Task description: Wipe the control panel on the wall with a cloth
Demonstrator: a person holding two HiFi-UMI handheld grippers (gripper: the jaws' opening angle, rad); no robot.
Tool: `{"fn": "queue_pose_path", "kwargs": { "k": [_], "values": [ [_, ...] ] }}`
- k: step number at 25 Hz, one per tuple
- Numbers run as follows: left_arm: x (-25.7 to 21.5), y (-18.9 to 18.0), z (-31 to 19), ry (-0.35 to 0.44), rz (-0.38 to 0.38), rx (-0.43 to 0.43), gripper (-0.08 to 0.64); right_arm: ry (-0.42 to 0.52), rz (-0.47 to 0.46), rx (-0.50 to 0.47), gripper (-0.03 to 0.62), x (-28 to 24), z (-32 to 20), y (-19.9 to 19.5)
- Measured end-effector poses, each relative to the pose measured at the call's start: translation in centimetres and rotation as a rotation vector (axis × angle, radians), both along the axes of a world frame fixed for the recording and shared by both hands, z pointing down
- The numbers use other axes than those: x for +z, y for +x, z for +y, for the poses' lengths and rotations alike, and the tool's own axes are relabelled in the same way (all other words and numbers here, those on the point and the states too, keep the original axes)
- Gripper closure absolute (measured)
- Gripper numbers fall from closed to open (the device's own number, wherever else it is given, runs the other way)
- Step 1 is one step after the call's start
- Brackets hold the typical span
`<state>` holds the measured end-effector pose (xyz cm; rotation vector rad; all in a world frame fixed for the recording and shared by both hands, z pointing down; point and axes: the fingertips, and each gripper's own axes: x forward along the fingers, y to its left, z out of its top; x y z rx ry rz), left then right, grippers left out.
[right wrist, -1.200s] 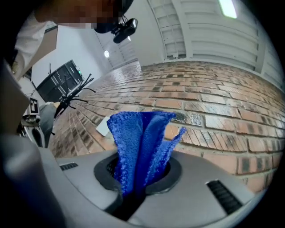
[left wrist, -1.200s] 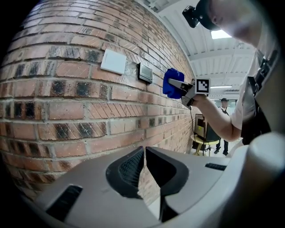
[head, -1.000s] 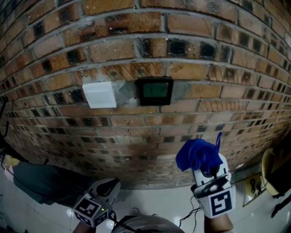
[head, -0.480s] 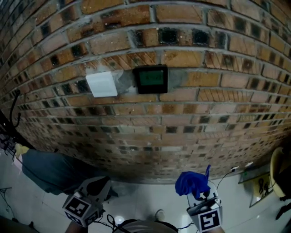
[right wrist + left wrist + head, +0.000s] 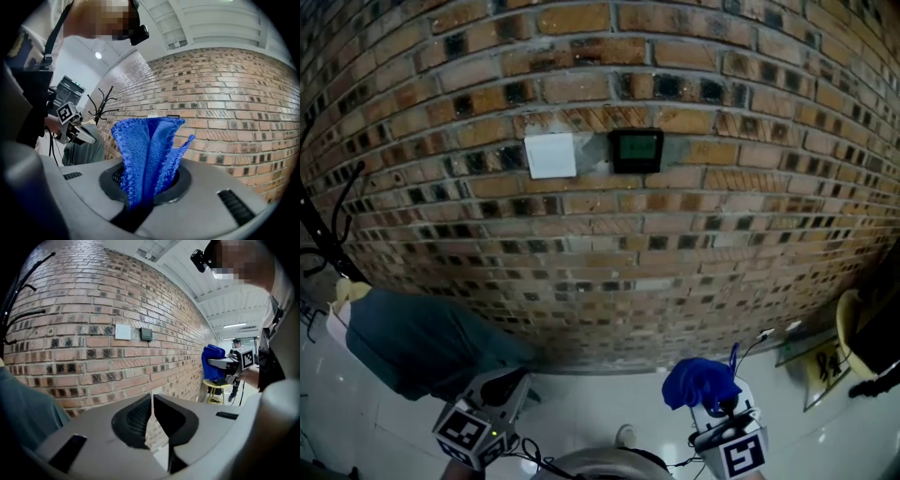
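**Head view.** The control panel (image 5: 637, 150) sits high on the brick wall (image 5: 609, 262), just beside a white plate (image 5: 551, 155). My right gripper (image 5: 715, 405) and left gripper (image 5: 508, 386) hang low, well apart from the panel. The blue cloth (image 5: 697, 382) stands up from the right one.

**Left gripper view.** My left jaws are drawn together to a thin slit, with nothing between them.

**Right gripper view.** My right jaws are clamped on the cloth's lower folds.

**Progress.** The cloth is in hand but nowhere near the panel, so no wiping is under way. The panel shows too small to tell whether it has been wiped.
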<state>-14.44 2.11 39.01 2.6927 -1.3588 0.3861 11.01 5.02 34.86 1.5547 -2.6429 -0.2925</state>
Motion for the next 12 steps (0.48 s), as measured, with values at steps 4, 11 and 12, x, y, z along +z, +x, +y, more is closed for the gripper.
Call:
{"fn": "queue_pose_path", "kwargs": {
  "k": [4,11,12],
  "values": [
    [0.9,-2.6,3.1,-0.009,0.013,0.017,0.555,-0.037,-0.015,0.004,0.505,-0.1,3.7,-2.3],
    [2.5,-4.5,8.8,-0.025,0.018,0.073,0.555,-0.053,0.005,0.044,0.505,0.4,10.3,-4.6],
    [2.7,-4.6,9.4,-0.033,0.022,0.077,0.555,-0.053,0.004,0.049,0.505,0.4,11.1,-4.8]
  ]
}}
